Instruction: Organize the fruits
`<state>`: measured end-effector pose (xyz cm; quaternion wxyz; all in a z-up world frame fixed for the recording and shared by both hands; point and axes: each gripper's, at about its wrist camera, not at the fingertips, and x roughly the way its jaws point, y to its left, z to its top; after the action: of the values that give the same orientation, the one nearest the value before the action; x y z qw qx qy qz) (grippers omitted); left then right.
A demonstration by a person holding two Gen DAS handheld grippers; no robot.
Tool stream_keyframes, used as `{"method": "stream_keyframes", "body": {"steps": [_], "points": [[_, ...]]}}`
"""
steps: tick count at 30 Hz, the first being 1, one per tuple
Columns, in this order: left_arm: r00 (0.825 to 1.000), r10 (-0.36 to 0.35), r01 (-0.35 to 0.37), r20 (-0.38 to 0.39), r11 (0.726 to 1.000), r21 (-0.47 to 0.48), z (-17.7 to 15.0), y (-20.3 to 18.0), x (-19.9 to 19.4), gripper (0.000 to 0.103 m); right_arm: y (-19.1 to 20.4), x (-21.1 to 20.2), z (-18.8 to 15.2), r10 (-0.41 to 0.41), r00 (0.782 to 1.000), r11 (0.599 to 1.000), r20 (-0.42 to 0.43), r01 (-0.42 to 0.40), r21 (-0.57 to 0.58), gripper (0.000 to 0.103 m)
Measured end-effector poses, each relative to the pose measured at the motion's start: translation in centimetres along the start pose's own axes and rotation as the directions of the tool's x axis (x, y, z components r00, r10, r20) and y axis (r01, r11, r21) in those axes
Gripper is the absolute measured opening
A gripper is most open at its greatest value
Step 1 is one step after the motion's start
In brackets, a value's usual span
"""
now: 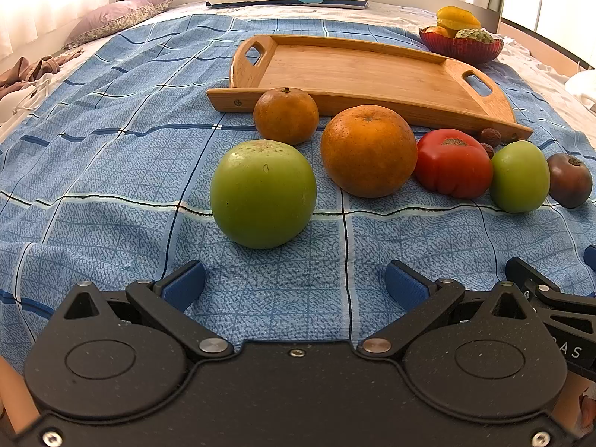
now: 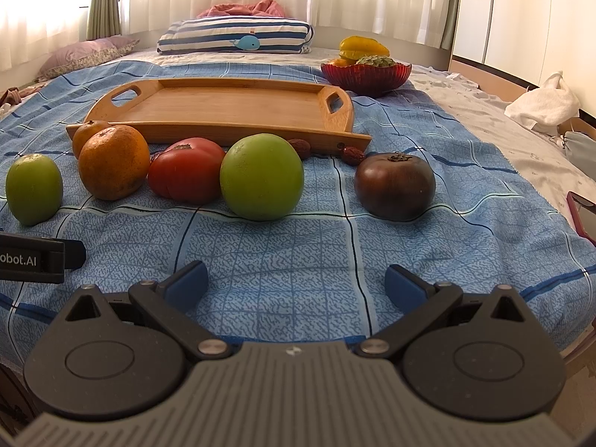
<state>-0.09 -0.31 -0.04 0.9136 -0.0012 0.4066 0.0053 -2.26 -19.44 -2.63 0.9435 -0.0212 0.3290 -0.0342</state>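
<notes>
Fruits (image 1: pixel 368 151) beside wooden tray (image 1: pixel 357 70), left claw (image 1: pixel 294 285) and right claw (image 2: pixel 296 285) wide apart, empty

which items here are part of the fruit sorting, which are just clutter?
Job: green apples, oranges, red tomato, dark tomato, dates, tray, likely the fruit bowl.

Clutter: striped pillow, purple pillow, white cloth, pink clothes, phone.

The left claw (image 1: pixel 294 283) is matte black with blue finger pads (image 1: pixel 184 285), round hubs and silver pivot screws. The right claw (image 2: pixel 296 285) has a ribbed grey body, black linkages, blue pads (image 2: pixel 406 290).
</notes>
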Motion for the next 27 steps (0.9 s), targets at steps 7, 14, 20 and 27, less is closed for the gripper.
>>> {"method": "stream_keyframes", "body": {"steps": [7, 14, 20, 27], "points": [[1.000, 0.001, -0.001, 0.003, 1.000, -0.002, 0.2, 0.2, -0.3, 0.103, -0.3, 0.1, -0.1, 0.011, 1.000, 1.000, 0.012, -0.011, -0.006, 0.103], [0.998, -0.029, 0.029, 0.063, 1.000, 0.005, -0.5, 0.8, -0.5, 0.103, -0.4, -0.1, -0.7, 0.017, 0.998, 1.000, 0.053, -0.017, -0.004, 0.103], [0.994, -0.022, 0.018, 0.110, 0.999, 0.036, -0.9, 0.6, -0.8, 0.103, -0.3, -0.2, -1.0, -0.001, 0.996, 1.000, 0.088, -0.002, 0.025, 0.103], [0.988, -0.056, 0.055, 0.146, 0.998, 0.009, -0.6, 1.8, -2.4, 0.103, -0.9, -1.7, -0.4, 0.032, 0.988, 0.997, 0.154, -0.042, 0.064, 0.099]]}}
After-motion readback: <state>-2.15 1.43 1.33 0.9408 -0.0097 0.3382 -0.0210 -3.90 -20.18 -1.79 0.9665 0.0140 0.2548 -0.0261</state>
